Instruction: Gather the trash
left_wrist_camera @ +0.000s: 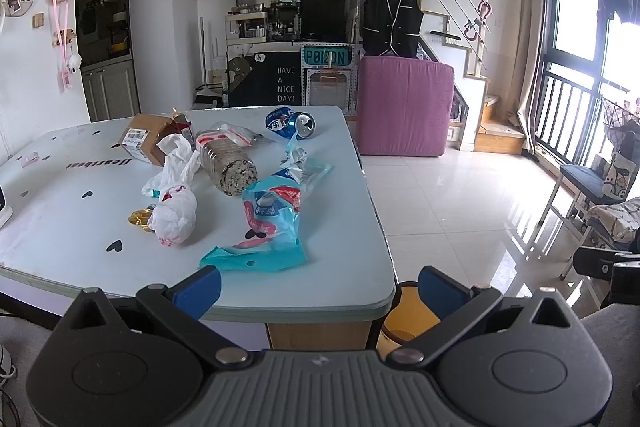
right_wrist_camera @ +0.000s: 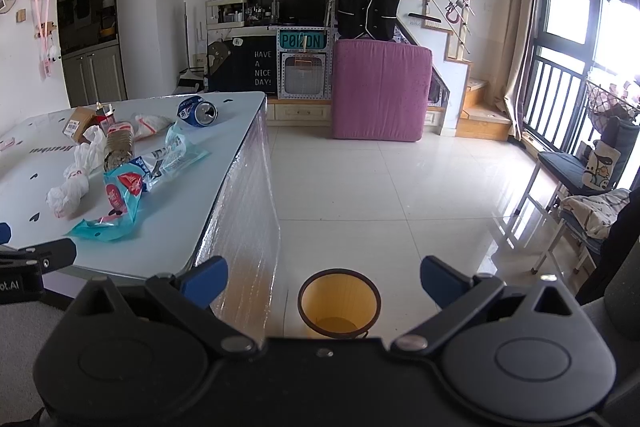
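Note:
Trash lies on the pale blue table (left_wrist_camera: 340, 267): a teal plastic bag (left_wrist_camera: 268, 227), a crumpled white bag (left_wrist_camera: 176, 211), a clear plastic bottle (left_wrist_camera: 228, 163) on its side, a crushed blue can (left_wrist_camera: 294, 123), a cardboard box (left_wrist_camera: 146, 139) and a gold lid (left_wrist_camera: 140, 217). A yellow trash bin (right_wrist_camera: 339, 303) stands on the floor by the table's near corner, empty inside. My left gripper (left_wrist_camera: 318, 287) is open and empty above the table's near edge. My right gripper (right_wrist_camera: 324, 277) is open and empty above the bin. The same trash shows in the right wrist view (right_wrist_camera: 120, 199).
A purple upright cushion block (left_wrist_camera: 404, 107) stands on the tiled floor beyond the table. Chairs (left_wrist_camera: 588, 195) with cloth stand at the right by the window railing. Stairs and a black cabinet are at the back. The table's side is wrapped in shiny film (right_wrist_camera: 248, 195).

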The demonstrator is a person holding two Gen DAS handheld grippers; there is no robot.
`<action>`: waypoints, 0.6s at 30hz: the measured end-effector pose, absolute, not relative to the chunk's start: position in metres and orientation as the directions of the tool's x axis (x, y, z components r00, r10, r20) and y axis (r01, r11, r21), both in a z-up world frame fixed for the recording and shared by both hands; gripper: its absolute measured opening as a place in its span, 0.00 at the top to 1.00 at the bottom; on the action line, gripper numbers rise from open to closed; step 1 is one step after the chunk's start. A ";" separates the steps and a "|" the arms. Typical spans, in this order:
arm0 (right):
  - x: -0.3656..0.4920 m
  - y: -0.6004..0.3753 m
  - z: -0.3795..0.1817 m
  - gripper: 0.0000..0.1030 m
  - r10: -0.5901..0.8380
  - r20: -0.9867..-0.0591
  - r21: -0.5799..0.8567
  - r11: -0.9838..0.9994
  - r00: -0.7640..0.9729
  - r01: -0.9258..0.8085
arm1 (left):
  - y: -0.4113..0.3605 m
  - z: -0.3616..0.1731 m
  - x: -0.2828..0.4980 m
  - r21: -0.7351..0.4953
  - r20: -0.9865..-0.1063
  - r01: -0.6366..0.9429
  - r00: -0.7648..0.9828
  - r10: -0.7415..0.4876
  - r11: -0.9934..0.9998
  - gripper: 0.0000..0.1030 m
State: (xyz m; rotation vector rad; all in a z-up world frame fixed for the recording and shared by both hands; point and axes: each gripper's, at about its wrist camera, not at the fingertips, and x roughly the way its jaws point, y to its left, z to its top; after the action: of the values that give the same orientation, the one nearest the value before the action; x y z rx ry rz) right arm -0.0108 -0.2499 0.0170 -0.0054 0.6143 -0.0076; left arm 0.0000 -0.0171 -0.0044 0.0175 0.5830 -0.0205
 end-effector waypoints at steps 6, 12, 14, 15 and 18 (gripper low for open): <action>-0.011 -0.250 0.017 0.00 -0.009 -0.577 -0.008 1.000 0.817 0.006 | -0.016 -0.004 0.000 0.010 -0.551 0.025 0.834 -0.015 1.000 0.00; -0.010 -0.250 0.018 0.00 -0.009 -0.578 -0.008 1.000 0.816 0.005 | -0.020 -0.005 -0.003 0.005 -0.552 0.023 0.834 -0.017 1.000 0.00; -0.011 -0.250 0.016 0.00 -0.009 -0.578 -0.008 1.000 0.816 0.005 | -0.020 -0.005 -0.003 0.005 -0.551 0.023 0.834 -0.016 1.000 0.00; -0.011 -0.249 0.015 0.00 -0.009 -0.578 -0.009 1.000 0.816 0.005 | -0.020 -0.005 -0.003 0.005 -0.551 0.023 0.834 -0.017 1.000 0.00; -0.011 -0.249 0.015 0.00 -0.009 -0.579 -0.009 1.000 0.816 0.005 | -0.019 -0.005 -0.002 0.005 -0.551 0.024 0.834 -0.017 1.000 0.00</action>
State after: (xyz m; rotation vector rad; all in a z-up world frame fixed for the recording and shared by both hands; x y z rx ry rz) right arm -0.0110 -0.2494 0.0154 -0.0071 0.6170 -0.0074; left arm -0.0025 -0.0194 -0.0051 0.0118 0.5838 -0.0215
